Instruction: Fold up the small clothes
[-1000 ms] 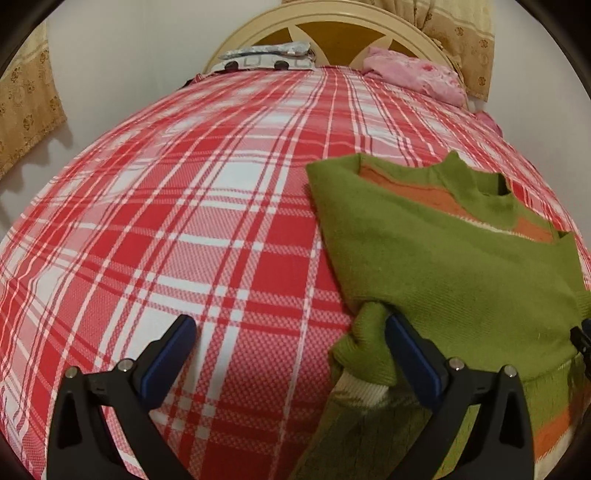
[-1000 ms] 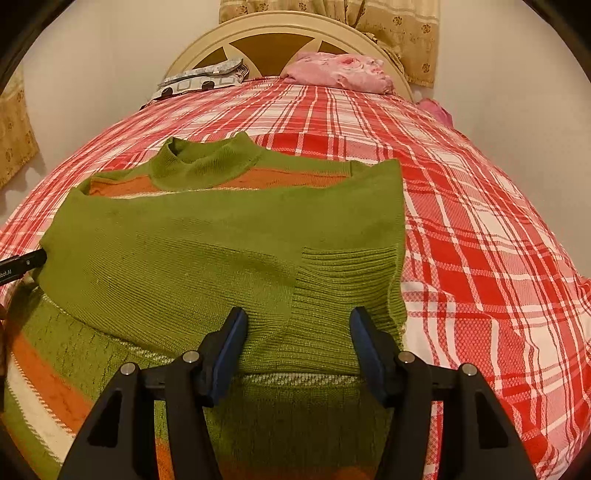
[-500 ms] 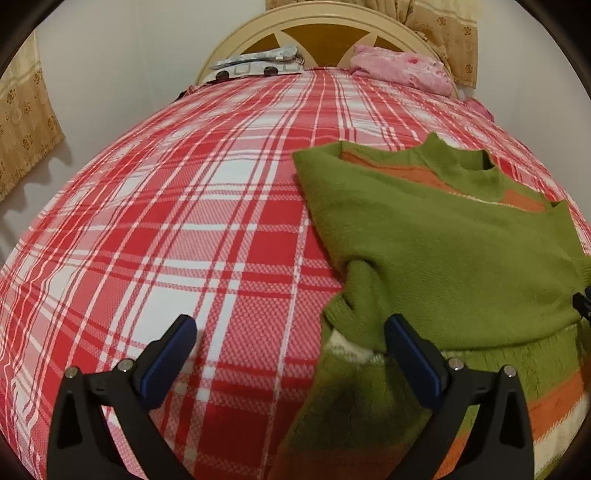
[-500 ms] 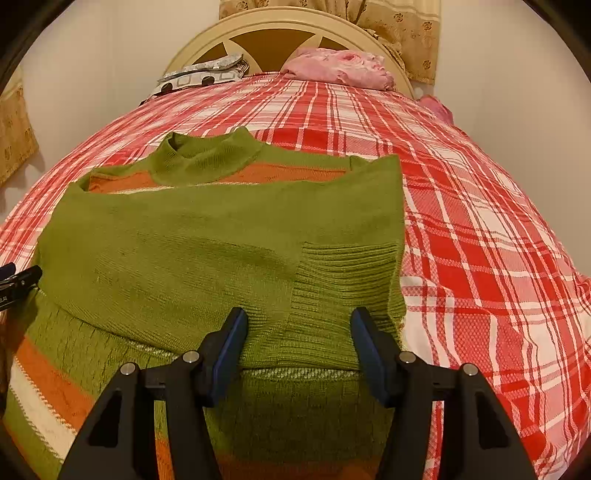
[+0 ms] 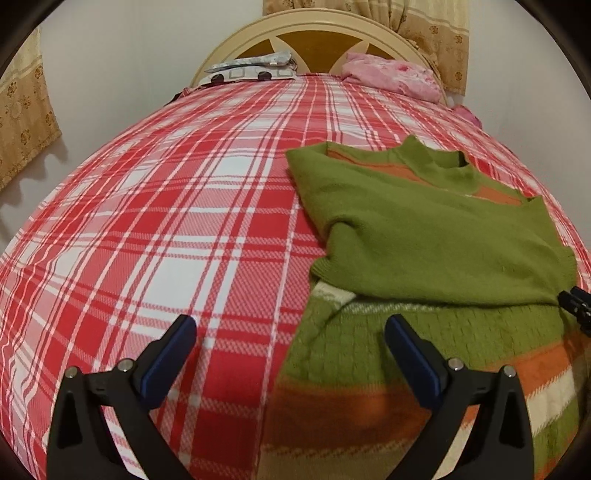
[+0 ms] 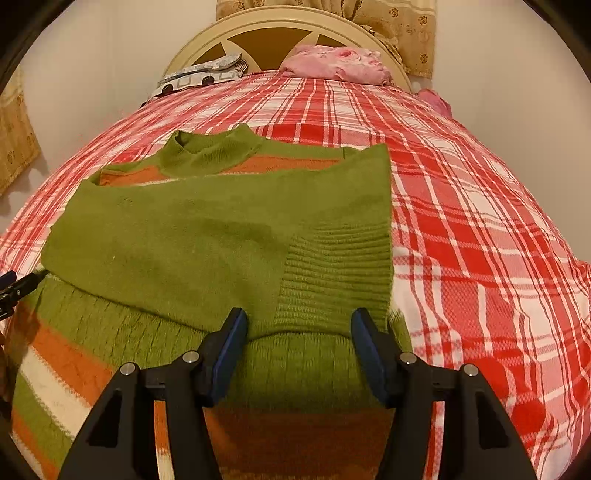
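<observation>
A green sweater (image 5: 424,240) with orange and white stripes lies on the red plaid bed, both sleeves folded across its chest; it also shows in the right wrist view (image 6: 192,236). My left gripper (image 5: 290,338) is open and empty, low over the sweater's left edge near the striped hem. My right gripper (image 6: 299,328) is open and empty, its jaws straddling the ribbed sleeve cuff (image 6: 336,280) just above the fabric. The tip of the right gripper shows at the right edge of the left wrist view (image 5: 574,302).
The red and white plaid bedspread (image 5: 166,229) covers the bed. A pink pillow (image 6: 334,64) and a patterned cloth (image 6: 201,75) lie by the cream headboard (image 6: 273,22). Walls and curtains flank the bed.
My left gripper has drawn back and left, off the folded sleeve cuff, which now lies flat on the sweater. My right gripper has barely moved.
</observation>
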{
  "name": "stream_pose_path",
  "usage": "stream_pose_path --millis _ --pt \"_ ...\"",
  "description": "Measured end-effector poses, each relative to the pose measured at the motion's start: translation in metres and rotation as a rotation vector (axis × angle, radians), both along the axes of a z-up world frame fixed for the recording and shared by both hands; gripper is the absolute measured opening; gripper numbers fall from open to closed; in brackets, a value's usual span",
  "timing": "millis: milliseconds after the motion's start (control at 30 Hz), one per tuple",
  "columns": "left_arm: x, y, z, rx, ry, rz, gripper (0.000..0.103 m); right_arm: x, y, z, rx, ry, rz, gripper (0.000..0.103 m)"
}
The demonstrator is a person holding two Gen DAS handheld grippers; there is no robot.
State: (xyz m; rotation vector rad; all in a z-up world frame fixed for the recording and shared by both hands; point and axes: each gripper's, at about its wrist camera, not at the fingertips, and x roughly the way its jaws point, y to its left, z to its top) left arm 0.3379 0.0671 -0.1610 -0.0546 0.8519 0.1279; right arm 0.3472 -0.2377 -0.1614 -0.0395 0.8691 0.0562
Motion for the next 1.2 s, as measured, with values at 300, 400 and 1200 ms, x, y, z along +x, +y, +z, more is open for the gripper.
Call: stream_pose_path --millis 300,400,1200 --pt "-0.024 -0.004 0.003 -0.029 -0.009 -0.032 0.103 -0.019 -0.003 0.002 -0.005 0.002 -0.009 0.064" --pt "-0.031 -0.004 0.006 -0.04 -0.021 -0.032 0.103 -0.027 -0.002 0.005 -0.005 -0.01 -0.004 0.064" --pt "-0.09 -0.016 0.027 -0.057 -0.093 -0.074 0.103 -0.091 -0.001 0.016 0.022 -0.051 0.022 0.064"
